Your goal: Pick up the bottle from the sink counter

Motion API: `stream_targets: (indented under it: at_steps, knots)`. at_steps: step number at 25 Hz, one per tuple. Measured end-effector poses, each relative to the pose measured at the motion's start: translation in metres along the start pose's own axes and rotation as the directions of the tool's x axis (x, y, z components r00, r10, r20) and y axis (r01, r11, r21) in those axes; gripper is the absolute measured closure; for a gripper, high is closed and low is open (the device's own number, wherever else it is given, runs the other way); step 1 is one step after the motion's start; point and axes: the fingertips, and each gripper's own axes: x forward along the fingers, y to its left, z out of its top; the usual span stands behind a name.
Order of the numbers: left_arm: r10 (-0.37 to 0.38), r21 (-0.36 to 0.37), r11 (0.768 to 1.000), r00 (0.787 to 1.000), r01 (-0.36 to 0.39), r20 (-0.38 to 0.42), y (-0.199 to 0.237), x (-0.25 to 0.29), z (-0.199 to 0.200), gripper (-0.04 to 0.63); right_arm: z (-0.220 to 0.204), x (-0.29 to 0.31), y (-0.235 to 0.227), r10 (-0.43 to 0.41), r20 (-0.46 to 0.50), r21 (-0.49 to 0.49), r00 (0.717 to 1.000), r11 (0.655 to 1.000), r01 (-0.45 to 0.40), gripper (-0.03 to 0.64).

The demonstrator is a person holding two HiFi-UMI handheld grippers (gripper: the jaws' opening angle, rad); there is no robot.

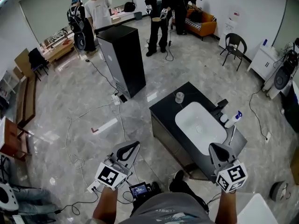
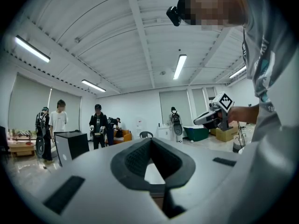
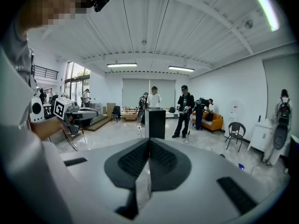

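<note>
Holding both grippers at the near side of the sink counter (image 1: pixel 164 107), jaws pressed together on nothing
We see the left gripper (image 1: pixel 133 147) off the counter's near-left corner and the right gripper (image 1: pixel 214 148) at its near-right corner, each closed and empty. The bottle (image 1: pixel 232 120) sits on the counter's right edge, just beside the white basin (image 1: pixel 200 125), apart from both grippers; a glass (image 1: pixel 179 97) stands at the counter's far end
</note>
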Motion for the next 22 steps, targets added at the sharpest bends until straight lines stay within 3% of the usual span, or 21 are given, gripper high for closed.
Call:
stream_targets:
  at_steps: [5,18,22]
  knots:
    - [0.023,-0.032,0.999,0.999,-0.021,0.047,0.001,0.017,0.017,0.592,0.000,0.015,-0.016,0.027,0.006,0.017,1.000,0.999,-0.027,0.612]
    - [0.078,0.010,0.997,0.996,-0.078,-0.046,0.013,0.080,0.014,0.592,0.012,0.066,-0.074,0.133,0.030,0.034,0.991,0.990,-0.134,0.612]
    - [0.099,-0.015,0.995,0.995,-0.100,-0.021,0.015,0.102,0.027,0.592,0.017,0.078,-0.091,0.163,0.028,0.040,0.986,0.986,-0.164,0.612]
